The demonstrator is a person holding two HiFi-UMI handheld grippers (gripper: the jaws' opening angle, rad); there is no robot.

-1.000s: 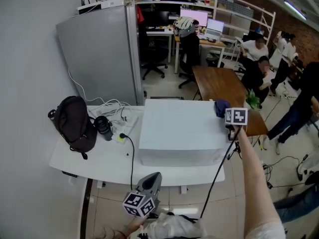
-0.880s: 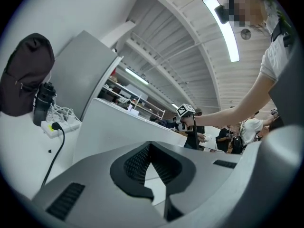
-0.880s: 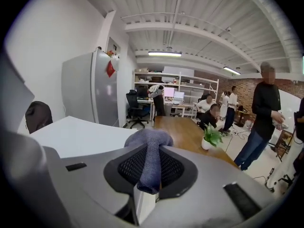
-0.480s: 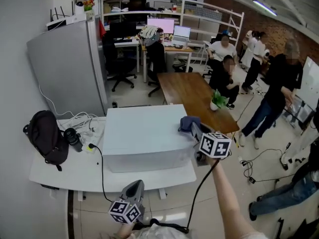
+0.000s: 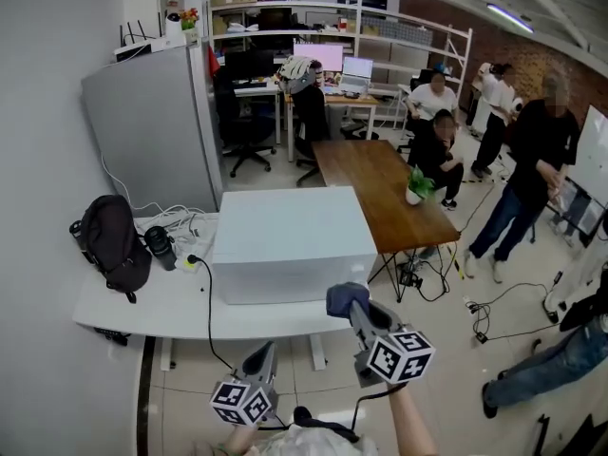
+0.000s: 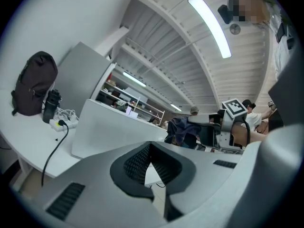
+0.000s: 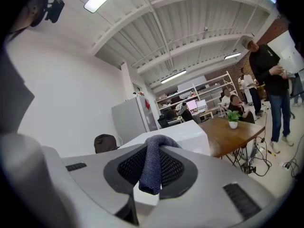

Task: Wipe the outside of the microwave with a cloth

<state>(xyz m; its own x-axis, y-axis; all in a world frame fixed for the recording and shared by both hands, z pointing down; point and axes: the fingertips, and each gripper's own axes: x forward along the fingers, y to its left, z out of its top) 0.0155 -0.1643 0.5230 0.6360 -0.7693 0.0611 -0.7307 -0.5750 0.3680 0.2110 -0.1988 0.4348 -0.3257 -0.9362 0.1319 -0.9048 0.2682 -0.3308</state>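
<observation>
The microwave, a smooth white box with squared edges, sits on the right half of the white tabletop. A soft black backpack slumps at the left end. The right gripper pinches a dark blue woven cloth between its ribbed black pads. The folded strip hangs limp before the tabletop's near edge, close to the microwave's near right corner. The left gripper is lower, its grey jaws closed together on nothing.
</observation>
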